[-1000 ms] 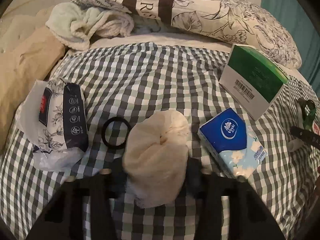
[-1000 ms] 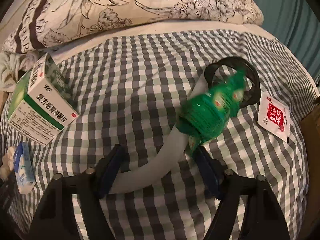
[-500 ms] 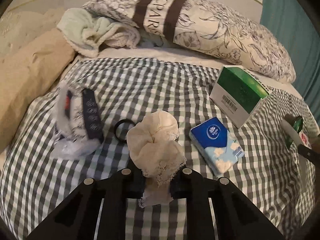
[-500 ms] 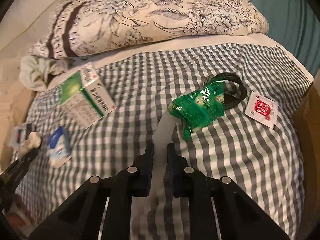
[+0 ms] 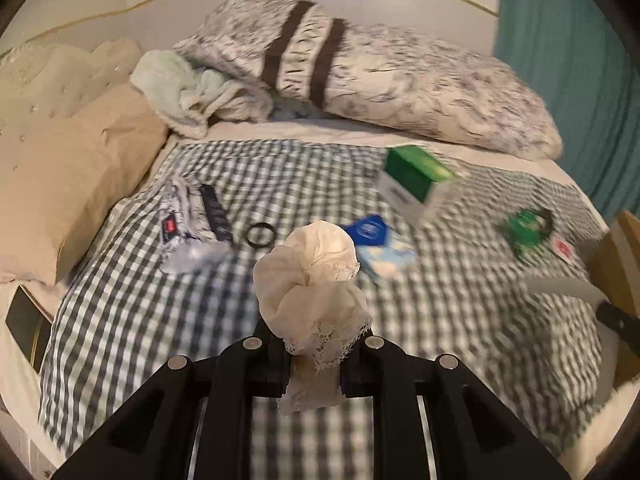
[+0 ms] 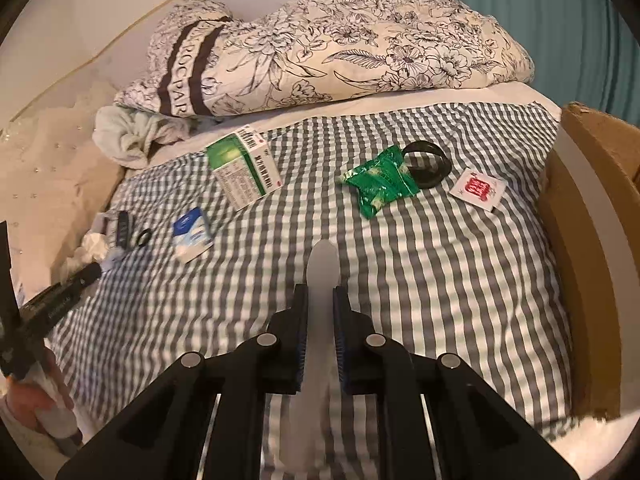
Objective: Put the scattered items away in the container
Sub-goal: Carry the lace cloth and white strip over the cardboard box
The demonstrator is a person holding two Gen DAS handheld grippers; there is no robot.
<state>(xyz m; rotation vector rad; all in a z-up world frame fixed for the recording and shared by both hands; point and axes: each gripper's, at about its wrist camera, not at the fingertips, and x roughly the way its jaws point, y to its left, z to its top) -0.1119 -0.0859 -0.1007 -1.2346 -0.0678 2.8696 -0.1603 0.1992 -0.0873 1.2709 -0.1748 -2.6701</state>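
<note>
Both pickups done since a second ago: left gripper [image 5: 314, 354] now clamped on cream lace cloth [image 5: 310, 280], right gripper [image 6: 320, 320] clamped on translucent white strip [image 6: 322, 276], both lifted off checked blanket [image 6: 460, 280]. Next likely carry to cardboard box [image 6: 592, 168], right of right tongs. Both tongs pitched steeply down. Green packet [image 6: 380, 184] ahead, unpicked.

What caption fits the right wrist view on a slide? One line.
Right gripper shut on a pale flat strip above the checked blanket, cardboard box at right.
</note>
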